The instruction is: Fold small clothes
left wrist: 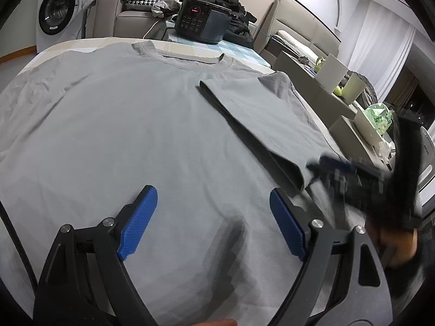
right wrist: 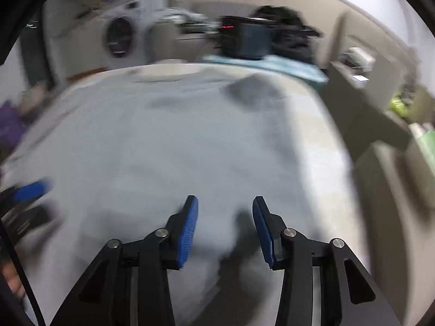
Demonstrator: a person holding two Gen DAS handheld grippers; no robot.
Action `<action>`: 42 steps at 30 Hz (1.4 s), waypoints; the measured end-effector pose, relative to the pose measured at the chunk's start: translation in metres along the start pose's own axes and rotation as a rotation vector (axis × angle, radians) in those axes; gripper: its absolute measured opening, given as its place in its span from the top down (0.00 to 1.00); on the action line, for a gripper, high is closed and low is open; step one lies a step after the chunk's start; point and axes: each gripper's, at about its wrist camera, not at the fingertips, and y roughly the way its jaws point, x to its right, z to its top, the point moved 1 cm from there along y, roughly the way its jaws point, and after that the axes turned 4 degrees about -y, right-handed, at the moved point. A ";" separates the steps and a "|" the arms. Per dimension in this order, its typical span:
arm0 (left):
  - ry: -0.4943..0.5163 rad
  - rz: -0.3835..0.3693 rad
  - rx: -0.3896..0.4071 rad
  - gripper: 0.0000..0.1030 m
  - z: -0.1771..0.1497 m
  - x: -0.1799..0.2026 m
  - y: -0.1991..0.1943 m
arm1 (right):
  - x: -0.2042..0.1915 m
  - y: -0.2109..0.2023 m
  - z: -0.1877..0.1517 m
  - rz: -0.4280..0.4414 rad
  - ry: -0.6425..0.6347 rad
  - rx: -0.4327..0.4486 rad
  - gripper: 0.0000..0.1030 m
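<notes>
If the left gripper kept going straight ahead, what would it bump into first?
Probably the grey T-shirt: the left gripper is open and angled down at its flat middle. Depth is hard to judge.

View: heavily motion-blurred.
Right gripper (right wrist: 225, 228): jaws apart, nothing between, over shirt.
Shirt (right wrist: 168, 141): grey, spread flat on counter (right wrist: 163, 68).
Background: washer (right wrist: 119, 36), black cooker (right wrist: 244, 40).

Left hand-held gripper (left wrist: 213, 222) gapes wide; right hand-held gripper (right wrist: 225, 231) parted, empty.
</notes>
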 end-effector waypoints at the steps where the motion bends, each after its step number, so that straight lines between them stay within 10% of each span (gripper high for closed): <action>1: 0.002 0.002 -0.002 0.19 0.000 0.000 0.000 | -0.008 -0.002 -0.005 -0.021 -0.022 0.005 0.59; 7: -0.004 -0.003 0.002 0.18 0.000 0.000 0.000 | -0.020 -0.028 -0.028 0.122 0.092 0.017 0.54; 14: 0.002 0.013 0.002 0.17 -0.002 0.002 0.000 | -0.036 -0.028 -0.041 0.109 0.052 -0.001 0.22; 20: -0.106 0.080 0.027 0.17 -0.001 -0.024 -0.019 | -0.039 -0.022 -0.042 0.087 0.019 -0.012 0.20; 36: -0.595 0.294 0.224 0.16 -0.002 -0.225 -0.146 | -0.019 -0.026 -0.040 0.190 0.108 0.024 0.20; 42: -0.770 0.300 0.142 0.25 0.005 -0.303 -0.138 | -0.018 -0.026 -0.039 0.194 0.112 0.026 0.20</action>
